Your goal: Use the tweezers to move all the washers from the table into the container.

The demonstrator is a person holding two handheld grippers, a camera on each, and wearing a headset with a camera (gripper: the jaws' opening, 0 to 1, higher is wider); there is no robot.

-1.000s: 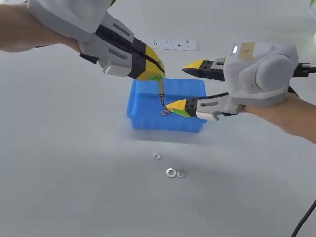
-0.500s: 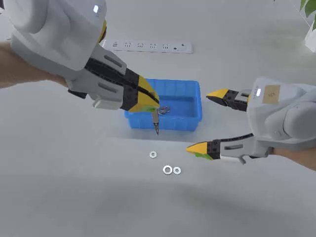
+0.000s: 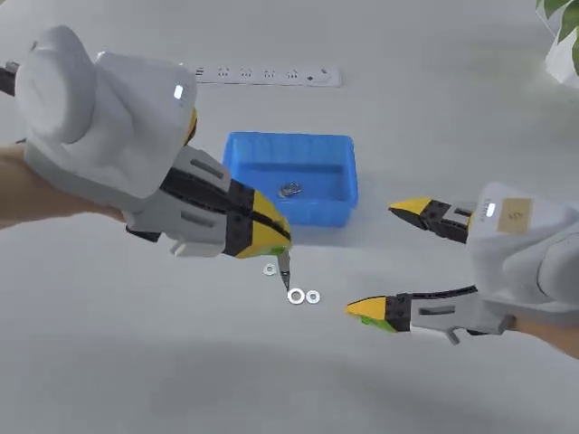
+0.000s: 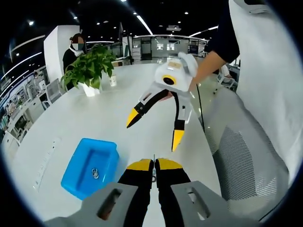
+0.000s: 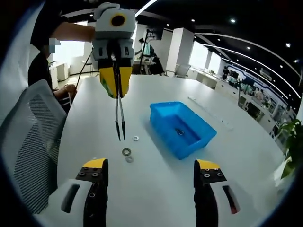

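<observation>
**Head view.** Noted white-bodied left gripper with black-and-yellow jaws at frame left, jaws pressed together on slim metal tweezers that point down at the white table. Counted 3 small silver ring-shaped washers on the table: 1 just left of the tweezer tips, 2 side by side just below them. Cannot tell whether the tips touch the table. Logged blue rectangular plastic container beyond these washers, upright, with a few more washers on its floor. Logged white-bodied right gripper at frame right, jaws wide apart, well right of the 3 washers. Noted white power strip beyond the container.

**Left gripper view.** Saw left gripper at bottom, jaws closed together, thin tweezers running out between them. Placed container at lower left, washers lying inside. Saw right gripper ahead, jaws spread. Noted green potted plant further along the table.

**Right gripper view.** Saw right gripper at bottom, jaws parted. Saw left gripper reaching in from the top, clamped on the tweezers, tweezer tips slightly apart. Found 3 washers on the table just beside the tips. Placed container right of them, near but apart. Noted grey mesh chair back at left.
</observation>
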